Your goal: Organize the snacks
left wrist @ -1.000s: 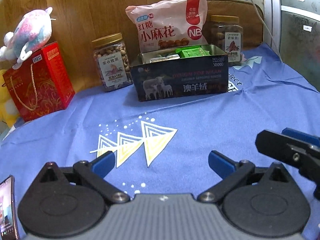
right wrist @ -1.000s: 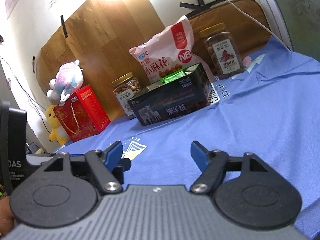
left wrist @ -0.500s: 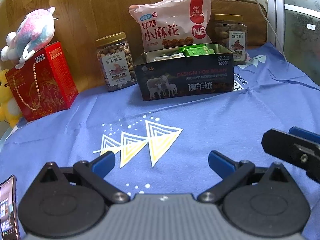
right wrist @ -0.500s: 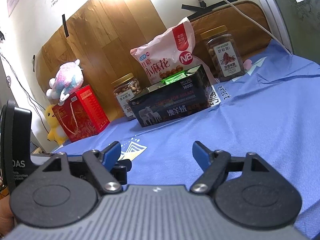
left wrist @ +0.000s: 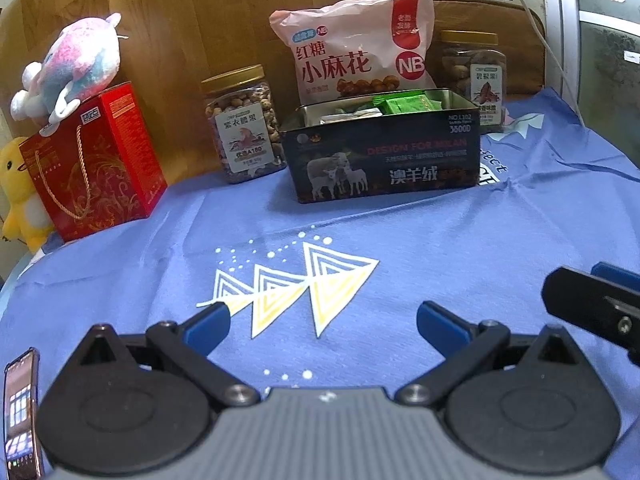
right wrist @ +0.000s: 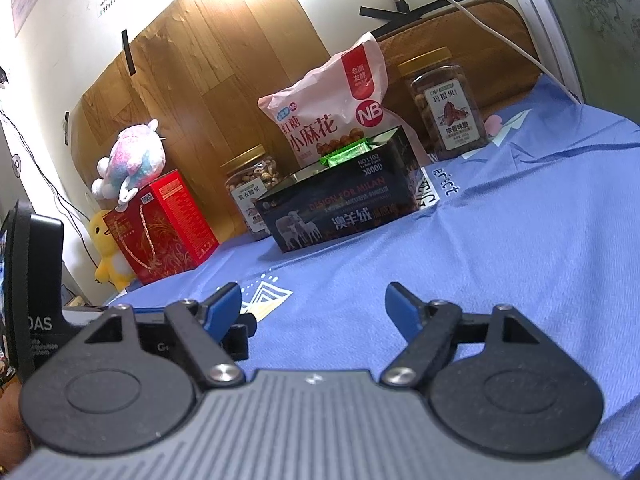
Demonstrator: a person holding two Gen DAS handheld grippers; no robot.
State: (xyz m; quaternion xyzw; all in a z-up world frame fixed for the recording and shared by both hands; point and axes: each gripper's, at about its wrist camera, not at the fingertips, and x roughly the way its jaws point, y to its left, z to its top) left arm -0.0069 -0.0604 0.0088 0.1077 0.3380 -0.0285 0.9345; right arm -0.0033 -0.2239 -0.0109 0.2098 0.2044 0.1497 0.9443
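A dark tin box point(left wrist: 384, 156) point(right wrist: 340, 208) with sheep on its side stands at the far middle of the blue cloth, holding green packets point(left wrist: 404, 103) and other small snack packs. Behind it leans a pink snack bag point(left wrist: 356, 48) point(right wrist: 332, 112). A nut jar point(left wrist: 244, 120) point(right wrist: 252, 184) stands to its left and another jar point(left wrist: 476, 72) point(right wrist: 448, 104) to its right. My left gripper point(left wrist: 322, 322) is open over the cloth, empty, well short of the box. My right gripper point(right wrist: 314, 306) is open and empty too, its fingers point(left wrist: 588, 304) showing at the right of the left wrist view.
A red gift box point(left wrist: 96, 164) point(right wrist: 160, 224) with a plush toy point(left wrist: 72, 68) on top stands at the far left, a yellow duck toy point(left wrist: 20, 192) beside it. A phone point(left wrist: 20, 416) shows at the lower left. Blue cloth point(left wrist: 400, 240) covers the surface; wood panels stand behind.
Both grippers have drifted slightly, so the box and snacks shift a little in view. Both stay open and empty.
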